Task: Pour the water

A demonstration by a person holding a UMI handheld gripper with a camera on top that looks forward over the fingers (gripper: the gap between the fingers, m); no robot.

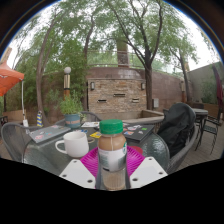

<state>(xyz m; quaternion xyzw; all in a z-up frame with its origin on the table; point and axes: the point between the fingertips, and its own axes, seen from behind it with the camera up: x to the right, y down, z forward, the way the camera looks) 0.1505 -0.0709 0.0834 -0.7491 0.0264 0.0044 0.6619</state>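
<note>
Between the tongs (112, 168), clamped upright, sits a clear lidded jar (112, 150); left of it, a white ceramic mug (74, 145) waits on the counter (45, 155). Pouring has not begun.

Single view only, mounted on the gripper (112, 168), low and just above the table (60, 132); looked forward along both fingers (88, 160), which showed at the bottom; sat very near a jar (112, 150) between them; faced across the patio toward a stone fireplace (117, 92) and trees (95, 30) beyond.
</note>
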